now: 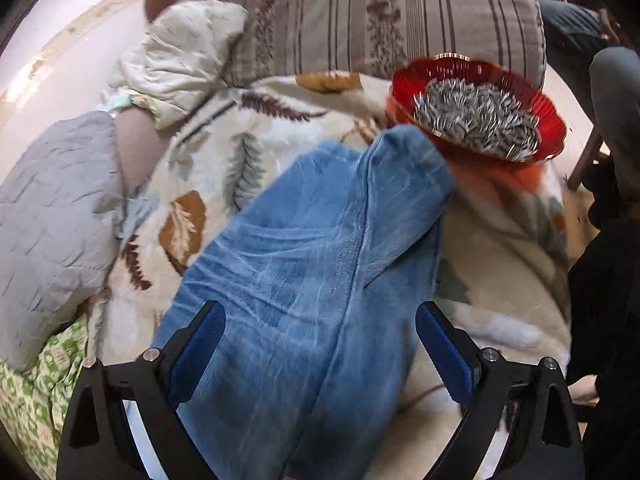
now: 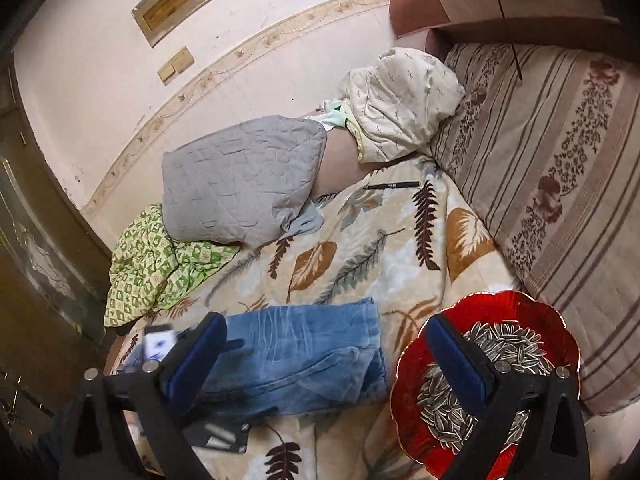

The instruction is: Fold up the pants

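Light blue jeans lie on a cream leaf-patterned blanket, the legs stacked and running away toward the upper right. My left gripper hovers open over them, its blue-padded fingers on either side of the denim. In the right wrist view the jeans look like a short folded bundle on the blanket. My right gripper stands open above their near edge, with nothing pinched. Its right finger hangs over the red bowl.
A red glass bowl of sunflower seeds touches the leg ends. Grey pillow, cream pillow, green patterned cloth and black pen lie toward the wall. Striped cushion borders the right.
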